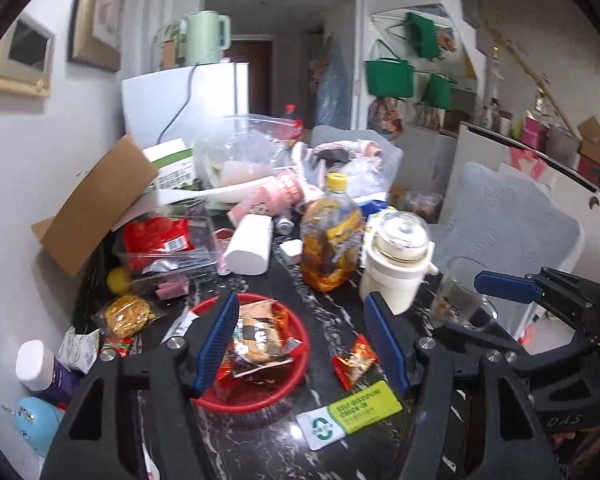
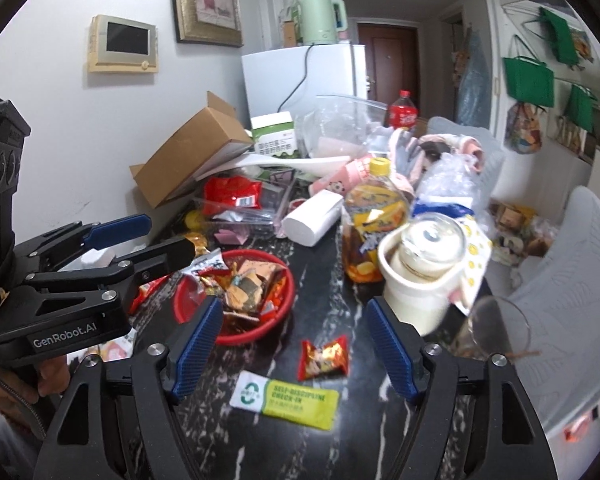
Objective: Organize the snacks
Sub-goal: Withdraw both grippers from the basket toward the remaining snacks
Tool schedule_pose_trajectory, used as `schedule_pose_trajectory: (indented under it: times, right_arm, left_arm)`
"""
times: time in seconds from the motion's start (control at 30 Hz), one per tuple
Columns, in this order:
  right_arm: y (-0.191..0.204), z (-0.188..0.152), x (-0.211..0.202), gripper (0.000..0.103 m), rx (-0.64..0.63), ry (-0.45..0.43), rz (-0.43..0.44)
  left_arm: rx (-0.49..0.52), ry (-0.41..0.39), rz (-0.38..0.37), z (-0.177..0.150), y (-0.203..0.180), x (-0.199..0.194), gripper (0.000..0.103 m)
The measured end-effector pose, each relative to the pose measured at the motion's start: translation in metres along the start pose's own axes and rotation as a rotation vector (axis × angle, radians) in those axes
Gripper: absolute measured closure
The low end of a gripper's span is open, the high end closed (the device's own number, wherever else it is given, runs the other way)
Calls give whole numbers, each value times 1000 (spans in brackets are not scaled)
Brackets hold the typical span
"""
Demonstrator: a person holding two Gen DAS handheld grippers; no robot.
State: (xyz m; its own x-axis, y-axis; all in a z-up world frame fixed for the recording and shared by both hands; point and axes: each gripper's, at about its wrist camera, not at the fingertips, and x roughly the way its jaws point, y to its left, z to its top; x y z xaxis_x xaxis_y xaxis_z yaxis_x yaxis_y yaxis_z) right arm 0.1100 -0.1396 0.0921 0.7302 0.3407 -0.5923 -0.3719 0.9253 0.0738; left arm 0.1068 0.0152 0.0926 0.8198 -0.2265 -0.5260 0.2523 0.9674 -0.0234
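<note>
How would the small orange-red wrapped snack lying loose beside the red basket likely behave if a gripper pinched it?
The orange-red snack looks small, so probably light. Its crinkled, glossy foil wrapper would likely crumple and may slip between the pads. Lying flat on the dark marble table, it seems unlikely to roll, but could slide if pushed.

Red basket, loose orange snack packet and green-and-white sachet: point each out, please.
Red basket [image 2: 278,312], right wrist view, front rim.
Orange snack packet [image 2: 324,357], right wrist view, middle of wrapper.
Green-and-white sachet [image 1: 352,414], left wrist view, middle of the sachet.

Even indoor light, strong fisheye bending, dark corners, slight motion blur.
</note>
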Motion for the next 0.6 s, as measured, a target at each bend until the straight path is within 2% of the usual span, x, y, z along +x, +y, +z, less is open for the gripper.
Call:
schedule_pose_trajectory:
  times: [0.1,0.3,0.6]
  right_arm:
    - [-5,-10,-6,26,12,16,-21]
    - [-16,-30,-12,26,31,53,-64]
    - [-29,-62,0,26,61,126,-67]
  left_arm:
    - [19,6,-48,-5,-13,0,39]
    - [14,44,-90,-15,-26,8,39]
    - [-16,141,-110,-42,-31,31,39]
